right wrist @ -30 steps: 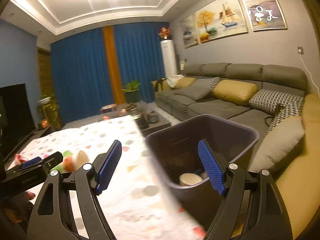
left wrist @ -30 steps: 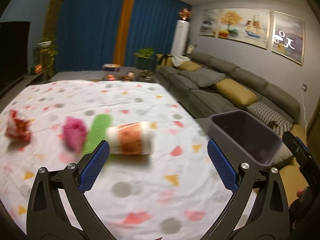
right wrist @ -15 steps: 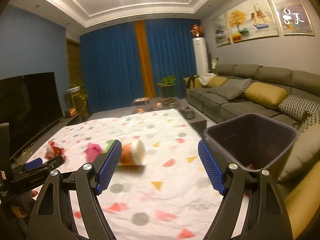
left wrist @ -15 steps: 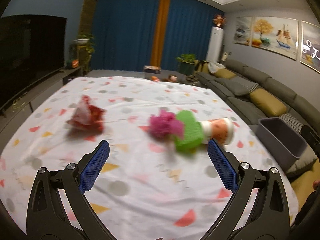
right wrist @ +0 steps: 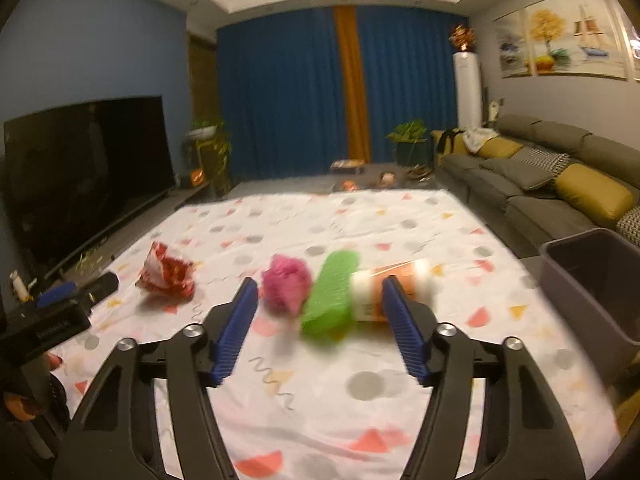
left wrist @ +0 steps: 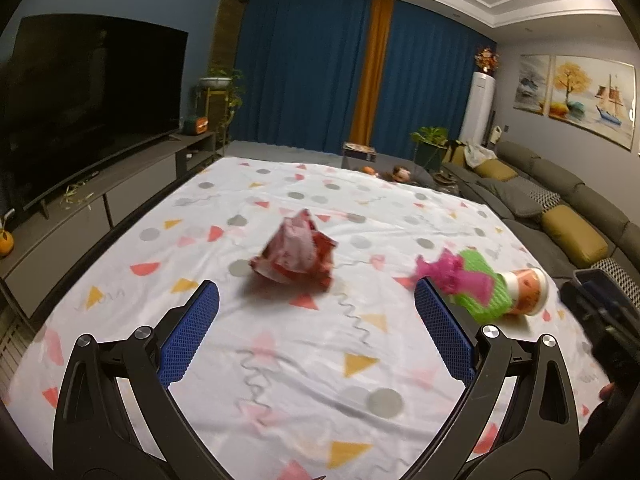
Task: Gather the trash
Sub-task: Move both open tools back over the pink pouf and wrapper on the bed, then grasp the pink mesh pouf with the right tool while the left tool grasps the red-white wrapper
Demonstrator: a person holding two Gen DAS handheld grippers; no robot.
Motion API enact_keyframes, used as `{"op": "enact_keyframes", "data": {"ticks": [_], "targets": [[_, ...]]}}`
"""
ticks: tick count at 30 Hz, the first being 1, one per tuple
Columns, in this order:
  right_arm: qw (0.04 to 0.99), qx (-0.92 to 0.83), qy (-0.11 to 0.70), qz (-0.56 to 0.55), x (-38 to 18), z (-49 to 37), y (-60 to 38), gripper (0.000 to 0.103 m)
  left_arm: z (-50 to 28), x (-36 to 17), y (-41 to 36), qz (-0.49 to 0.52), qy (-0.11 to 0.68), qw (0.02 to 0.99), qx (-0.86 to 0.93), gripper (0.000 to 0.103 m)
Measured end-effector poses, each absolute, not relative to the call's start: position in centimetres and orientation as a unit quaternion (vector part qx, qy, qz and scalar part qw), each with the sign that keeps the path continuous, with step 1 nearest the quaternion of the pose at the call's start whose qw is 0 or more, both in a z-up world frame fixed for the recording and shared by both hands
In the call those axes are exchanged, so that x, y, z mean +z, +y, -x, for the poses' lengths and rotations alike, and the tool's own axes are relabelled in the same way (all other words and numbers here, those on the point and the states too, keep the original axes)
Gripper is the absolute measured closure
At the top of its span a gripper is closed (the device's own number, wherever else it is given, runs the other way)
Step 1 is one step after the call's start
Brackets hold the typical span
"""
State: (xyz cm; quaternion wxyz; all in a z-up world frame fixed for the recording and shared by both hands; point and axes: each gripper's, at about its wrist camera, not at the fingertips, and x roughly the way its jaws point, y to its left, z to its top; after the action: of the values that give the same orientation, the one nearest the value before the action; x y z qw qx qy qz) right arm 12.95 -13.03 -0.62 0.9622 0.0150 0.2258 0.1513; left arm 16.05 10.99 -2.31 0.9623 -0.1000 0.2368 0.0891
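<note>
A crumpled red wrapper [left wrist: 296, 254] [right wrist: 166, 272] lies on the patterned tablecloth [left wrist: 280, 360] ahead of my left gripper [left wrist: 316, 308], which is open and empty. To its right lie a pink crumpled ball [left wrist: 448, 272] [right wrist: 286, 284], a green sponge-like piece [left wrist: 482, 288] [right wrist: 332, 292] and an orange-and-white cup on its side [left wrist: 526, 292] [right wrist: 400, 280]. My right gripper [right wrist: 318, 300] hangs just short of these; its jaws are closing, with nothing between them. The dark grey bin [right wrist: 592, 280] stands at the table's right edge.
A large TV [left wrist: 84, 108] on a low console runs along the left. A grey sofa with yellow cushions [right wrist: 560, 184] lines the right wall behind the bin. The other gripper's body [left wrist: 600, 320] [right wrist: 48, 320] shows at each view's edge. Blue curtains close the far end.
Both grippers swung left, away from the bin and toward the trash on the cloth. The right jaws have narrowed. The red wrapper now sits ahead of the left gripper.
</note>
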Motion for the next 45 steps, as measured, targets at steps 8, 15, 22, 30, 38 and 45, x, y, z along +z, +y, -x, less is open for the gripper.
{"op": "enact_keyframes", "data": {"ticks": [8,15,22,30,38,45], "targets": [[0.952,0.161,0.262,0.006,-2.9,-17.1,-9.3,0.065,-18.1,-2.7,12.9,0.099,0.236,0.963,0.085,0.006],[0.945,0.163,0.284,0.016,-4.4,-19.4,-8.1,0.082,-20.6,-3.9,14.6,0.115,0.257,0.956,0.081,0.007],[0.939,0.173,0.296,0.015,-4.8,-19.9,-7.9,0.099,-23.4,-4.9,15.3,0.124,0.278,0.949,0.083,0.007],[0.945,0.178,0.275,0.008,-4.3,-19.1,-8.3,0.1,-25.9,-6.1,15.6,0.132,0.299,0.942,0.073,0.019],[0.95,0.176,0.258,0.011,-3.6,-18.2,-8.7,0.1,-27.1,-7.2,15.6,0.137,0.33,0.933,0.045,0.055],[0.956,0.179,0.233,0.006,-1.8,-16.4,-9.5,0.1,-26.7,-7.3,15.1,0.129,0.327,0.935,0.04,0.084]]}}
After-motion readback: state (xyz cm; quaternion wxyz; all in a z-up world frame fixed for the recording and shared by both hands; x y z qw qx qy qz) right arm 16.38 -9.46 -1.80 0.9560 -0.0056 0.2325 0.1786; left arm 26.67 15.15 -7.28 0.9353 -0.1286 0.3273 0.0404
